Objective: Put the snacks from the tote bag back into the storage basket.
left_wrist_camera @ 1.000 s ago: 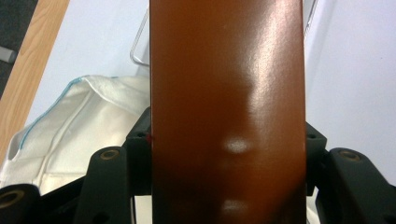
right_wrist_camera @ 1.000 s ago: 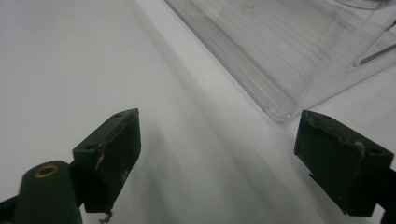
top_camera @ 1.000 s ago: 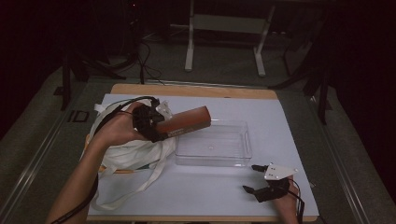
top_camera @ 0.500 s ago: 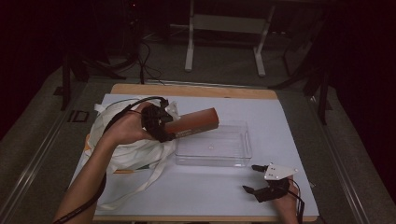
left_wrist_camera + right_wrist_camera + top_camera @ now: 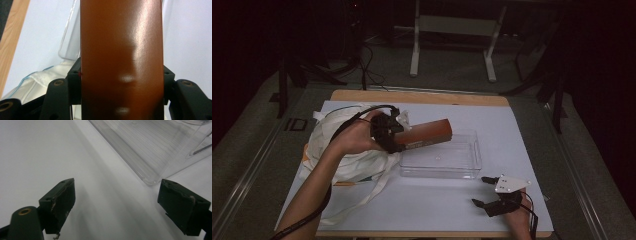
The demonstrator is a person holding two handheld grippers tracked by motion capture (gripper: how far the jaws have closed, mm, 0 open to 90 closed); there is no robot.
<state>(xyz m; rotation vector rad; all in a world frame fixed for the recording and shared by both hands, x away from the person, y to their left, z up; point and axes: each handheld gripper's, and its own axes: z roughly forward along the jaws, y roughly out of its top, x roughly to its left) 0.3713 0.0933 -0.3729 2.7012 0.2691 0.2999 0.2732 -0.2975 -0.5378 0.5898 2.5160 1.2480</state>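
We start with the tabletop (image 5: 522, 130), a wooden board under a smooth white sheet that gives a flat, matte working surface. Behind and beneath the left hand-held gripper (image 5: 398, 134) lies a white cloth bag (image 5: 329, 142), soft and rumpled, its long straps trailing toward the person; it looks like the place the carried item came from, though we judge that only from how close it lies. Ahead of that gripper sits a clear plastic tray (image 5: 464, 162), rectangular, shallow and rigid, with rounded corners and faint ribbing on its floor. It holds nothing, so it reads as the likely drop point.

The left hand-held gripper is clamped across one end of a brown box (image 5: 427, 134), long, glossy and flat-faced, with a paler label along its lower edge that we cannot read. The box is held nearly level in the air, its far end reaching over the tray's near-left corner.

The right hand-held gripper (image 5: 125, 202) rests low over the sheet just this side of the tray, its jaws wide apart and holding nothing, apparently waiting.
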